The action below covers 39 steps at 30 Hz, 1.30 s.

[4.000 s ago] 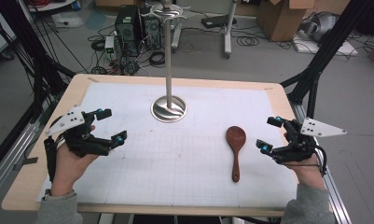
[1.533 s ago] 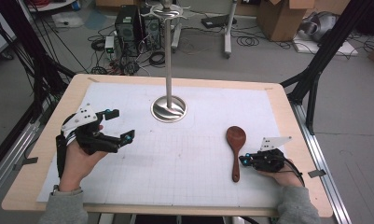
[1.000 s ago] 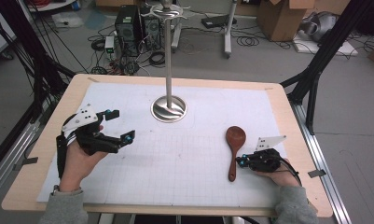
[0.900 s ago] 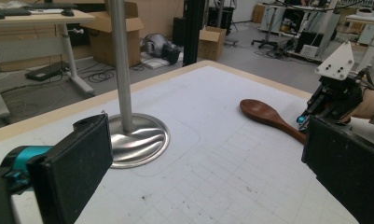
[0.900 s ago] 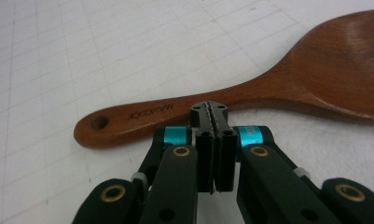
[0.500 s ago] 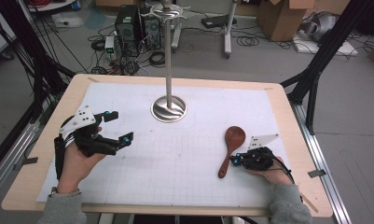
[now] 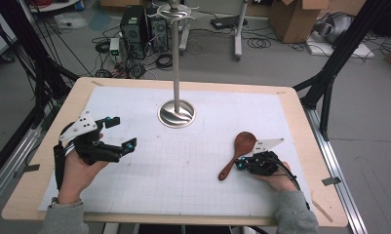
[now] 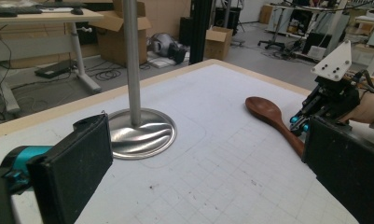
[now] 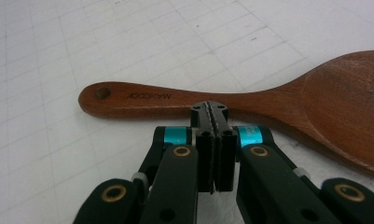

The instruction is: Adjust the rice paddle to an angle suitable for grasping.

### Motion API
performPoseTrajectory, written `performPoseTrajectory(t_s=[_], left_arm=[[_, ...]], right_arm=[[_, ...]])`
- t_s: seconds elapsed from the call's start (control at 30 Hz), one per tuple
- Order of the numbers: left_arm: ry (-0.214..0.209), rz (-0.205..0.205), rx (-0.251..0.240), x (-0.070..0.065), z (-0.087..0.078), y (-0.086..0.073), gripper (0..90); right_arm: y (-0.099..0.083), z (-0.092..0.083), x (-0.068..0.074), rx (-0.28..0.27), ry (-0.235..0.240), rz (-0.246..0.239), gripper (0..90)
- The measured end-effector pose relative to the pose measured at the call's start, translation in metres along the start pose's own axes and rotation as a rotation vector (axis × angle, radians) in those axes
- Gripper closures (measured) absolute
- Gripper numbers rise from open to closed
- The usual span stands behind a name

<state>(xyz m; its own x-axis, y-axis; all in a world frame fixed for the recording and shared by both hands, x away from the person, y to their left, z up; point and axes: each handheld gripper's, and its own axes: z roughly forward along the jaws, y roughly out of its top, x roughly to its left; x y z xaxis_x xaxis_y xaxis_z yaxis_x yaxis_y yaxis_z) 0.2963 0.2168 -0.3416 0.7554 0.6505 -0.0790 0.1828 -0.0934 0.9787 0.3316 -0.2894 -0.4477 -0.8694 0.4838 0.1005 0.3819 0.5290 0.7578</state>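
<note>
1. The desk (image 7: 134,204) bears a gridded mat.
2. A metal stand (image 7: 176,113) rises mid-desk.
3. The left claw (image 7: 119,132) hovers, jaws spread, holding nothing.
4. The right claw (image 7: 239,164), jaws pressed together, touches the handle of the wooden spoon (image 7: 237,152), which lies flat.

Reddish-brown wooden spoon (image 7: 237,155); white gridded mat (image 7: 183,195); silver stand base (image 7: 176,113).

A lab or workshop: a computer tower (image 7: 133,27), floor cables (image 7: 261,43), cardboard boxes (image 7: 295,19) and desks (image 8: 45,18) surround the tabletop (image 7: 32,180).
</note>
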Motion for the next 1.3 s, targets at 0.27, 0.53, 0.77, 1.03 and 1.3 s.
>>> performPoseTrajectory(t_s=[0.27,0.53,0.77,1.03,1.3], left_arm=[[0.014,-0.001,0.004,0.0,-0.005,-0.002,2.3],[0.025,-0.004,0.013,0.0,-0.01,-0.004,2.3],[0.038,-0.011,0.008,0.001,-0.015,-0.006,2.3],[0.042,-0.012,0.014,0.0,-0.018,-0.008,2.3],[0.044,-0.023,0.025,0.001,-0.018,-0.012,2.3]], right_arm=[[0.006,0.007,0.0,-0.004,-0.022,0.017,89.8],[0.014,0.016,0.001,-0.004,-0.047,0.036,89.7],[0.02,0.023,0.001,-0.005,-0.063,0.037,89.8],[0.026,0.02,-0.002,-0.049,-0.044,0.058,90.0],[0.042,0.002,-0.019,-0.099,-0.124,0.108,90.0]])
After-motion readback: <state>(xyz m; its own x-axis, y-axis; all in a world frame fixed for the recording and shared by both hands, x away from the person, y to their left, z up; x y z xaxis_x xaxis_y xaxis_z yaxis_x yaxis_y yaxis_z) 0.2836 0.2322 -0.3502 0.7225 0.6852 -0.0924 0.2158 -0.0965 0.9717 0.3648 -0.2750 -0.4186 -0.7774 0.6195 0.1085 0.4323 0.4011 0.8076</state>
